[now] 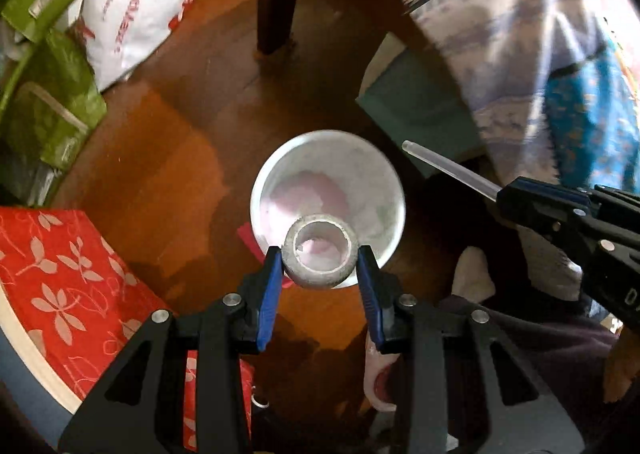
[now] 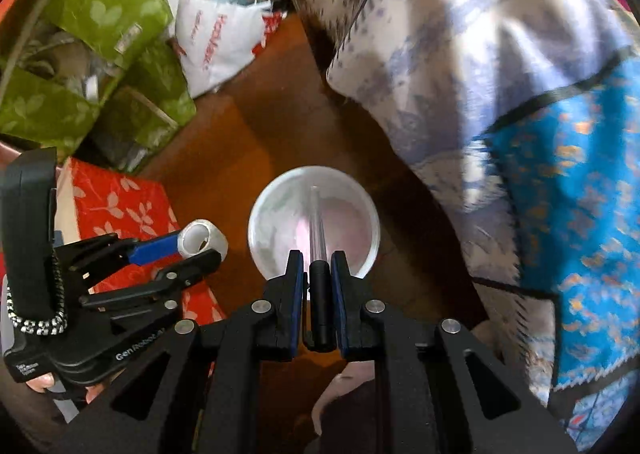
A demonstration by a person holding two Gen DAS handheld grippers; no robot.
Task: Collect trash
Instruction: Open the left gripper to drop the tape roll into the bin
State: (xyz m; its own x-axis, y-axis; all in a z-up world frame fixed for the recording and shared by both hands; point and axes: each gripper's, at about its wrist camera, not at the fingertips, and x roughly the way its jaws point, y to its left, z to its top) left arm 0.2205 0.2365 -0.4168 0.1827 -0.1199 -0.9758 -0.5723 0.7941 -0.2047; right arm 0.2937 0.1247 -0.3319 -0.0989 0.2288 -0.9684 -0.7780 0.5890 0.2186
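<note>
left gripper (image 1: 320,254): bottom centre of the left wrist view, blue pads clamped on either side of a tape roll; also seen at lower left of the right wrist view (image 2: 202,246)
tape roll (image 1: 320,252): pale grey ring, hole facing the camera, held above the white cup's near rim in the left wrist view; in the right wrist view (image 2: 202,240) it sits just left of the cup
right gripper (image 2: 316,258): bottom centre of the right wrist view, jaws nearly closed, clenched on a black-handled tool; enters at the right edge of the left wrist view (image 1: 506,193)
tool: black handle (image 2: 322,306) between the pads, clear tube tip (image 2: 316,221) pointing over the cup mouth; in the left wrist view the clear tube (image 1: 448,165) slants up-left, just right of the cup
white cup (image 1: 328,189): centre of both views, open mouth up, pinkish inside, standing on the wooden floor; right wrist view (image 2: 314,221)
wooden floor (image 1: 192,125): brown, glossy, middle of the frame
red floral box (image 1: 60,286): lower left, white leaf print
green bags (image 1: 52,65): upper left, leaf pattern, heaped together
white plastic bag (image 1: 132,13): upper left, red lettering, beside the green bags
chair leg (image 1: 276,1): dark wood, top centre
patterned cloth (image 2: 500,113): right side, white-blue and bright blue print, blurred
person's fingers (image 2: 40,384): lower left of the right wrist view, under the left gripper's body
</note>
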